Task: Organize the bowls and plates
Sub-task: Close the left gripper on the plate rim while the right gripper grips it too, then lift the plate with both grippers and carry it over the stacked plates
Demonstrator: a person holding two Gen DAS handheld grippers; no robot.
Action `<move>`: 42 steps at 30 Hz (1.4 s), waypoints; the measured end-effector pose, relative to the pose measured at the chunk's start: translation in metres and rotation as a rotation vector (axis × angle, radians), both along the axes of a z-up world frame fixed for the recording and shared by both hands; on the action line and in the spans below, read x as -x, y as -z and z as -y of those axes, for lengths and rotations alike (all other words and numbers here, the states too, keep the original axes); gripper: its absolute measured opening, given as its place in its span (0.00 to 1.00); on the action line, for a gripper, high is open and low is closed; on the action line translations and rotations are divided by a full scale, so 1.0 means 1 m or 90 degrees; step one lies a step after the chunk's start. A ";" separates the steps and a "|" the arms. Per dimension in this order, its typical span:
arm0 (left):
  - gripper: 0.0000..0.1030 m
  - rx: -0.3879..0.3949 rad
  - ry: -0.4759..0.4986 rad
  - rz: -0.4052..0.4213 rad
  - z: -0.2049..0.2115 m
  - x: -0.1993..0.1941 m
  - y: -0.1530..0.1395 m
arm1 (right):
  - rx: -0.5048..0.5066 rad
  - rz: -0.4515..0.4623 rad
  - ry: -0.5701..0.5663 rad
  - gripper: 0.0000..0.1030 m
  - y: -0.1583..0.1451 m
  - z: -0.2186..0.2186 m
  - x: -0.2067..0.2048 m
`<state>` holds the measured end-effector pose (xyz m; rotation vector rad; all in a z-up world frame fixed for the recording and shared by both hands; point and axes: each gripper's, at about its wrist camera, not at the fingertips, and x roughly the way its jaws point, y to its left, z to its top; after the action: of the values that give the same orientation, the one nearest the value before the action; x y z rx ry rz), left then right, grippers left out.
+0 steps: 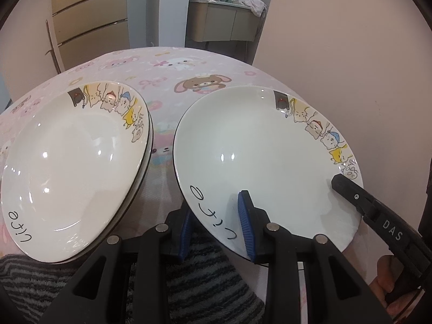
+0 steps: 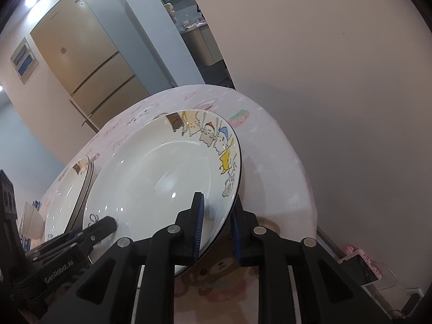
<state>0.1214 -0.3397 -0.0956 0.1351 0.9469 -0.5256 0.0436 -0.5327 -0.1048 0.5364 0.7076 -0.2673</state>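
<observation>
A white plate point(image 1: 270, 145) with cartoon cats on its rim is held tilted over the pink tablecloth point(image 1: 167, 86). My left gripper point(image 1: 216, 210) is shut on its near rim, one blue pad on top and one beneath. My right gripper's black finger point(image 1: 348, 186) rests on the plate's right edge. In the right wrist view the same plate point(image 2: 151, 178) sits between the blue pads of my right gripper point(image 2: 216, 205), which is shut on its rim, and the left gripper point(image 2: 105, 225) grips at the lower left. A stack of matching plates point(image 1: 73, 156) lies to the left point(image 2: 73, 189).
A plain wall runs close along the table's right edge point(image 2: 270, 162). A fridge point(image 2: 81, 62) stands beyond the far left side. Something small and white point(image 2: 32, 218) sits left of the stack. Grey striped fuzzy fabric point(image 1: 189, 275) lies below the plates. A hand point(image 1: 383, 278) holds the right gripper.
</observation>
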 end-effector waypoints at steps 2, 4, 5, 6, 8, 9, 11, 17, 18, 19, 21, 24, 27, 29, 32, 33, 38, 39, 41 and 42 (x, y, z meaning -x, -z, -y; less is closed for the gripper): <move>0.29 -0.004 0.005 0.016 0.001 0.004 -0.003 | -0.010 0.002 0.001 0.23 0.000 0.001 0.003; 0.29 -0.006 0.008 0.021 0.001 0.007 -0.005 | -0.015 0.005 0.000 0.23 -0.001 0.001 0.005; 0.29 -0.005 0.009 0.020 0.001 0.007 -0.005 | -0.011 0.007 0.000 0.23 -0.002 0.000 0.006; 0.29 -0.007 0.008 0.022 0.001 0.008 -0.005 | -0.009 0.008 -0.001 0.23 -0.003 -0.001 0.007; 0.29 -0.006 0.007 0.025 0.000 0.009 -0.007 | -0.010 0.012 -0.003 0.23 -0.004 -0.002 0.009; 0.29 -0.005 0.007 0.026 -0.001 0.010 -0.009 | -0.011 0.015 -0.004 0.23 -0.006 -0.003 0.011; 0.29 -0.003 0.006 0.030 -0.004 0.012 -0.013 | -0.014 0.020 -0.007 0.23 -0.008 -0.004 0.013; 0.29 0.018 0.003 0.047 -0.012 0.018 -0.034 | 0.009 0.046 -0.011 0.24 -0.031 -0.011 0.021; 0.29 0.024 0.001 0.051 -0.014 0.019 -0.038 | 0.012 0.050 -0.013 0.24 -0.035 -0.013 0.021; 0.29 0.033 -0.004 0.049 -0.018 0.019 -0.044 | 0.017 0.056 -0.018 0.24 -0.041 -0.015 0.021; 0.29 0.042 -0.015 0.043 -0.026 0.018 -0.053 | 0.018 0.070 -0.030 0.25 -0.051 -0.020 0.020; 0.29 0.058 -0.021 0.059 -0.040 0.020 -0.068 | 0.032 0.092 -0.046 0.25 -0.068 -0.031 0.019; 0.29 0.069 -0.034 0.079 -0.055 0.021 -0.083 | 0.041 0.113 -0.069 0.25 -0.083 -0.046 0.018; 0.29 0.073 -0.038 0.097 -0.068 0.022 -0.093 | 0.042 0.122 -0.083 0.25 -0.090 -0.055 0.015; 0.29 0.086 -0.055 0.125 -0.091 0.023 -0.109 | 0.033 0.133 -0.114 0.26 -0.100 -0.072 0.010; 0.29 0.089 -0.063 0.140 -0.099 0.025 -0.115 | 0.031 0.135 -0.125 0.26 -0.103 -0.078 0.007; 0.29 0.089 -0.099 0.200 -0.133 0.030 -0.138 | 0.029 0.153 -0.170 0.26 -0.118 -0.110 -0.004; 0.29 0.092 -0.107 0.202 -0.140 0.028 -0.141 | 0.027 0.157 -0.177 0.26 -0.122 -0.117 -0.006; 0.29 0.095 -0.123 0.207 -0.153 0.026 -0.143 | 0.025 0.163 -0.192 0.26 -0.127 -0.133 -0.012; 0.29 0.097 -0.130 0.208 -0.160 0.025 -0.143 | 0.026 0.165 -0.198 0.27 -0.129 -0.140 -0.016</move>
<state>0.0959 -0.1795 0.0474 -0.0140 0.5911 -0.3708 0.0592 -0.3931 0.0247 0.4054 0.5219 0.0775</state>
